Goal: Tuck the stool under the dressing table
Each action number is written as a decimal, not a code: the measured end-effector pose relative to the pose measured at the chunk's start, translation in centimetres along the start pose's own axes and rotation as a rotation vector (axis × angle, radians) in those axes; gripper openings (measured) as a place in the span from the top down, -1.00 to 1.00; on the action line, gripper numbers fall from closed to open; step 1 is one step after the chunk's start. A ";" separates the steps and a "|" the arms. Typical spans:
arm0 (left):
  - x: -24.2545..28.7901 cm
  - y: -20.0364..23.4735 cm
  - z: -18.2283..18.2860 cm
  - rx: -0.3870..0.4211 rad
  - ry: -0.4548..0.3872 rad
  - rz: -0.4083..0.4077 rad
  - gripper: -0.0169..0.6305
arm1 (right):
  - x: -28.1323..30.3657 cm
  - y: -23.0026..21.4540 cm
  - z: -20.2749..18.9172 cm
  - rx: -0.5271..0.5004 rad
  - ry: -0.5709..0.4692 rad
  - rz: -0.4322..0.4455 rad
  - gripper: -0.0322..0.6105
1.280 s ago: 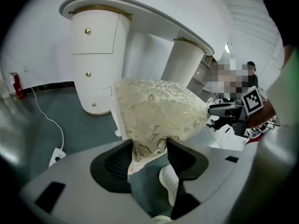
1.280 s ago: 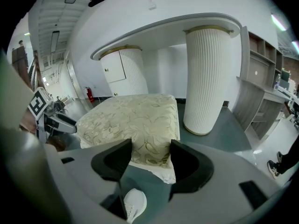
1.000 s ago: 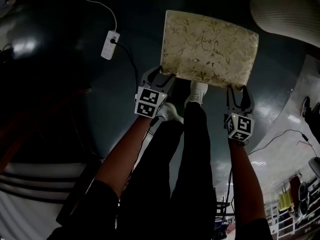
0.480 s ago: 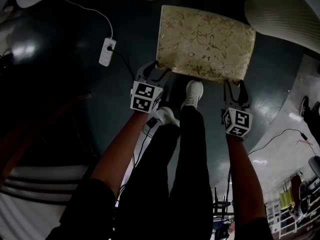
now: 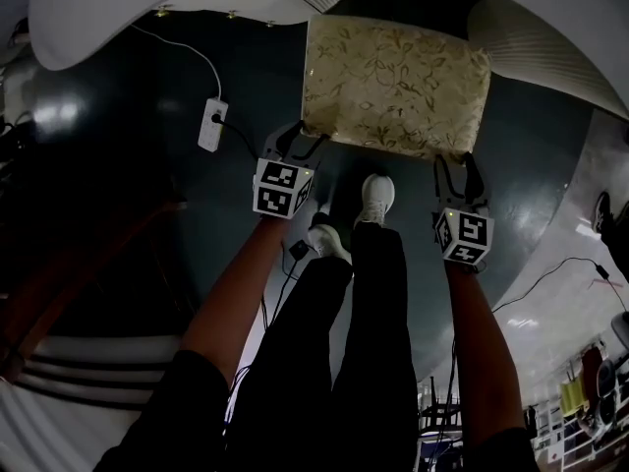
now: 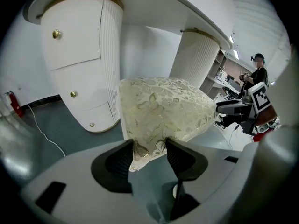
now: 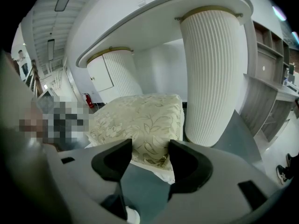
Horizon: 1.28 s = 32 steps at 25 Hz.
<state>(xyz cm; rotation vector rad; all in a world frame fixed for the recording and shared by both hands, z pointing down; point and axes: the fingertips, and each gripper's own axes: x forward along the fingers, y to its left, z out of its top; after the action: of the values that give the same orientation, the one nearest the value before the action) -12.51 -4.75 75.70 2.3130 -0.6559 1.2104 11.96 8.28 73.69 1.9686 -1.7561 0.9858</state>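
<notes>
Power strip (image 5: 212, 124): white, lying on the dark floor at far left, with a white cord trailing away from it.
Left gripper (image 6: 149, 148): its two dark jaws are pinching the near left corner of the stool's cushion, and the fabric is bunching between them.
Stool (image 5: 393, 87): is standing on the floor straight ahead of the person. It is showing a rectangular padded top in pale cream-gold cloth with a leafy vine pattern and a plump, pillow-like edge. Its far edge is lying just by the rim of the tabletop.
Shoes (image 5: 376, 198): white, standing on the floor just behind the stool's near edge, between the two grippers.
Right gripper (image 7: 149, 155): its jaws are closing on the near right corner of the cushion, one pad on each side of the padded edge.
Dressing table (image 7: 212, 73): white, with a curved top and ribbed round pedestals trimmed in gold. The stool is sitting between the pedestals, with the right one rising just beside its right side.
</notes>
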 end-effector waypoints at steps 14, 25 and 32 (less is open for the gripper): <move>-0.4 0.0 0.0 0.024 0.032 -0.001 0.22 | -0.3 0.3 -0.2 0.060 0.020 0.027 0.08; -0.8 0.2 0.3 0.038 0.040 -0.036 0.22 | -0.8 0.8 -0.3 0.035 0.013 -0.059 0.08; -0.5 0.3 0.8 0.047 0.031 -0.046 0.22 | -0.4 0.5 0.2 0.038 -0.025 -0.057 0.08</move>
<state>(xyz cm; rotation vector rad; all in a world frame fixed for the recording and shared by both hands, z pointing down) -12.43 -5.37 74.88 2.3294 -0.5665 1.2511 11.56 8.38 73.14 2.0509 -1.6960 0.9874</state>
